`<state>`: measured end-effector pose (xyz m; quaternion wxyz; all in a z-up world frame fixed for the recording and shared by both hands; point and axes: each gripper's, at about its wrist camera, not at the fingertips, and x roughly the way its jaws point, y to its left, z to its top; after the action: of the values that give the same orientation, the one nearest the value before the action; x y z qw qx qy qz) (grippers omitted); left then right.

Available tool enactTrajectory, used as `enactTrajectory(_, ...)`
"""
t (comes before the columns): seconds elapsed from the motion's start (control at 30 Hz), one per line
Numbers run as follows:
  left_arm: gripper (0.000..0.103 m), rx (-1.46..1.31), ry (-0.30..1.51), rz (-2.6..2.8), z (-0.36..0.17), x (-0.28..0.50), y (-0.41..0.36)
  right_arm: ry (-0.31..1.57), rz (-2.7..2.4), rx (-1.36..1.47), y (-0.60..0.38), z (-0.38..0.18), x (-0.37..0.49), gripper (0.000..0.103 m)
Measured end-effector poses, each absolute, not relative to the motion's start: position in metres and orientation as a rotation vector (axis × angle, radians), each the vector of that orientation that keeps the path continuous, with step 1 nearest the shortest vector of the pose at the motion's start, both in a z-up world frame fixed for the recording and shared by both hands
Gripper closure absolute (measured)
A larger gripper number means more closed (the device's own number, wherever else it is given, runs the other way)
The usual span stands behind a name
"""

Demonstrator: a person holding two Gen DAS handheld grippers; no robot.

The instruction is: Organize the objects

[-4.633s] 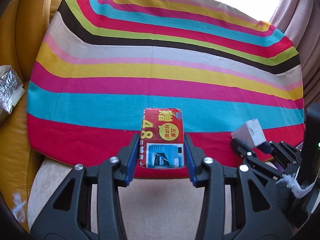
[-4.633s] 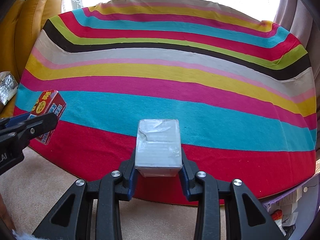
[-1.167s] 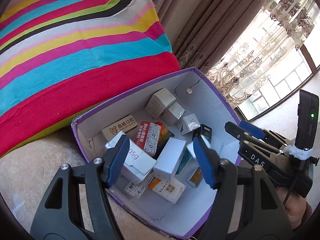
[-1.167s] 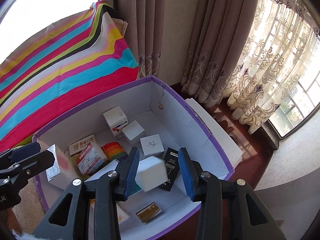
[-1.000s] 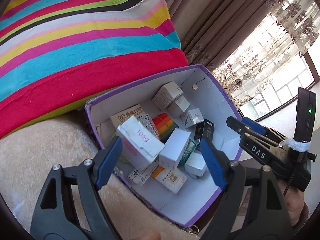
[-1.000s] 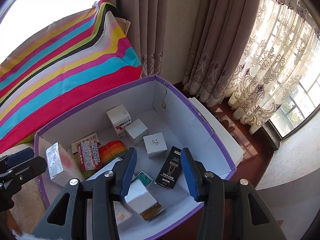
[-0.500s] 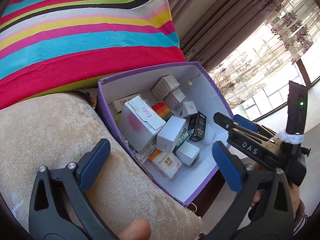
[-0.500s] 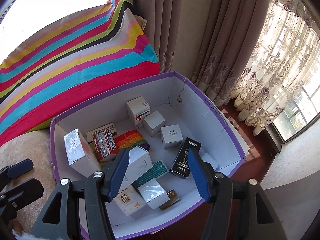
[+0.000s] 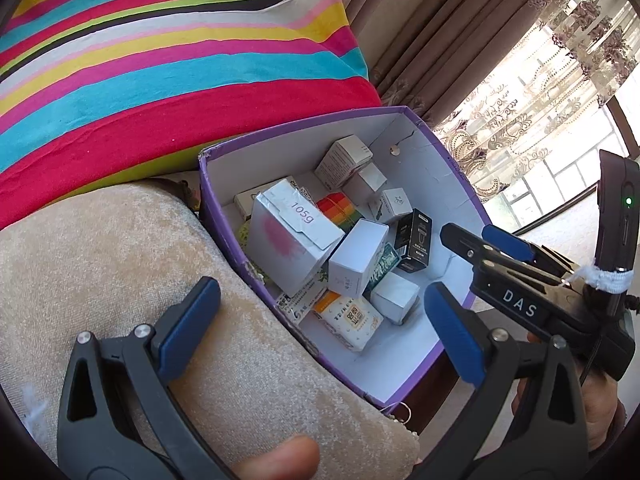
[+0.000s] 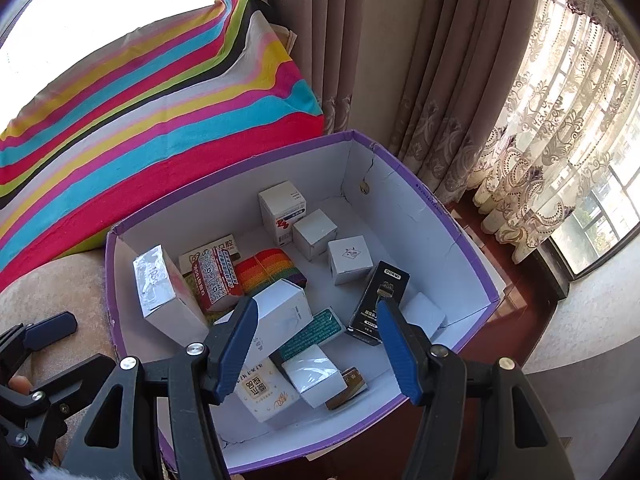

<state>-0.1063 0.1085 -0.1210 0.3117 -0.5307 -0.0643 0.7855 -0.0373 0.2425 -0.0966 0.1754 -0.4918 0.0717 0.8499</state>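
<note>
Curtained window bay; striped cloth point(image 9: 168, 80) beyond both claws. Purple box point(image 10: 460, 236) sits below them, holding the sorted cartons, apparently tipped in loose. Left claw point(image 9: 320, 324) spread wide, empty, straddling the box's near wall. Right claw point(image 10: 316, 348) spread, empty, over the box interior. Foil-topped carton point(image 9: 288, 236) leans below the left claw; only the right view shows the red carton point(image 10: 216, 276) behind it.
</note>
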Motion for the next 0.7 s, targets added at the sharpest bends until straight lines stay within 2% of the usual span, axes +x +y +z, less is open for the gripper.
enactTrajectory(0.7,0.001,-1.416,-0.139,2.087,-0.124,-0.106,0.114,0.188,2.389,-1.446,0.239,-0.110,-0.039,0.040)
